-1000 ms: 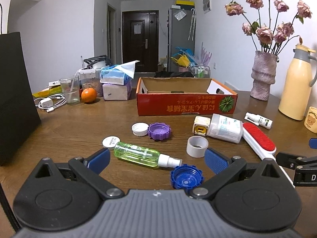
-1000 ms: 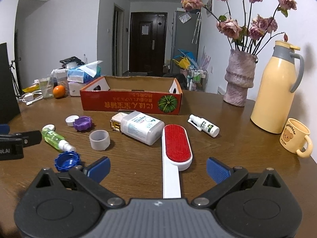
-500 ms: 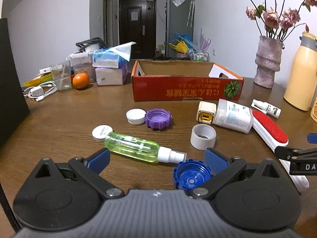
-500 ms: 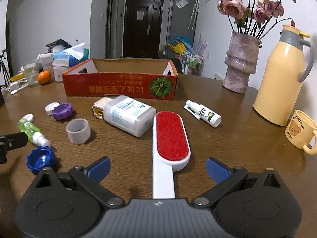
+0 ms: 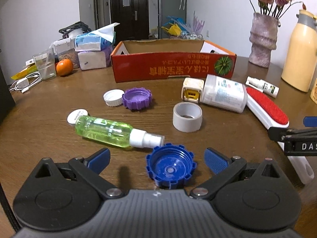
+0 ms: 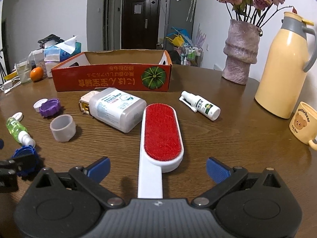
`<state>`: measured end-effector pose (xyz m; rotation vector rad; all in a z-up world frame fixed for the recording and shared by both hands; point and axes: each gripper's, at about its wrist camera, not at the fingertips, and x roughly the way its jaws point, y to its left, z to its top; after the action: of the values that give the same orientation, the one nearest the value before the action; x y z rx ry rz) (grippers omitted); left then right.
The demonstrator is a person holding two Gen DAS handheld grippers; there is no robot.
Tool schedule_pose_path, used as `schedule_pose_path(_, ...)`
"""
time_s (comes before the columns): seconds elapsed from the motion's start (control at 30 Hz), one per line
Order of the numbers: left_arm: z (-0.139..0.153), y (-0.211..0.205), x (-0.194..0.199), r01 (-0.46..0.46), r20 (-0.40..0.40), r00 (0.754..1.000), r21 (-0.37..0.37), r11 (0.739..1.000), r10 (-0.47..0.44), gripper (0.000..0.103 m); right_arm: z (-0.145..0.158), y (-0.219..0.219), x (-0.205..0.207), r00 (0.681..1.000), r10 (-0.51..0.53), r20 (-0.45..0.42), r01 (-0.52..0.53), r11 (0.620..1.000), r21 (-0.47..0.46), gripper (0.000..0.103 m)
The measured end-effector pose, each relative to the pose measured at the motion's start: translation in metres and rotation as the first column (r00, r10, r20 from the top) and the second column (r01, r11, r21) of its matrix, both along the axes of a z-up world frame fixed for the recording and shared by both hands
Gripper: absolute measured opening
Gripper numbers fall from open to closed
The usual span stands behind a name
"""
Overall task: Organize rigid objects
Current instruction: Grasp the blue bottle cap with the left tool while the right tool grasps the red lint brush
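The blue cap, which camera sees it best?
The left wrist view: the blue cap lies whole and close, open side up, between the open left hand-held gripper fingers. The right wrist view shows only its edge at far left, partly hidden.

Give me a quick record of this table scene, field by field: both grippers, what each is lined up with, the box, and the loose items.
left gripper: open, blue cap between its fingers
right gripper: open, straddling lint brush handle
cardboard box: open top, contents not visible
table: wooden
loose items: green spray bottle, purple cap, white cap, grey ring, white container, small white spray bottle
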<state>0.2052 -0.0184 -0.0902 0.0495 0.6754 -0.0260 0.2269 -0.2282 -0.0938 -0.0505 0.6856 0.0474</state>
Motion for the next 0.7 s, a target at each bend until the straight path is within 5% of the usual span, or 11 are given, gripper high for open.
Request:
schedule_pose_path(0.1, -0.003, -0.003, 0.001, -0.005, -0.007, 1.000, 0.008, 1.000, 0.005, 0.102, -0.001, -0.001, 0.001, 1.000, 0.002, -0.003, -0.002, 1.000, 0.011, 0.103)
schedule_pose_path(0.2, -0.004, -0.004, 0.002, -0.011, -0.014, 1.000, 0.003, 1.000, 0.011, 0.091, -0.002, -0.002, 0.001, 1.000, 0.003, -0.004, -0.003, 1.000, 0.017, 0.103)
schedule_pose_path(0.37, -0.007, -0.004, 0.005, 0.004, -0.041, 0.999, -0.031, 1.000, -0.005, 0.054, -0.004, -0.001, 0.002, 1.000, 0.013, -0.006, -0.013, 1.000, 0.019, 0.103)
schedule_pose_path(0.7, 0.000, -0.003, -0.004, 0.028, -0.009, 1.000, -0.069, 0.997, -0.028, 0.054, -0.009, -0.008, 0.011, 0.999, -0.011, 0.049, 0.009, 0.999, 0.048, 0.103)
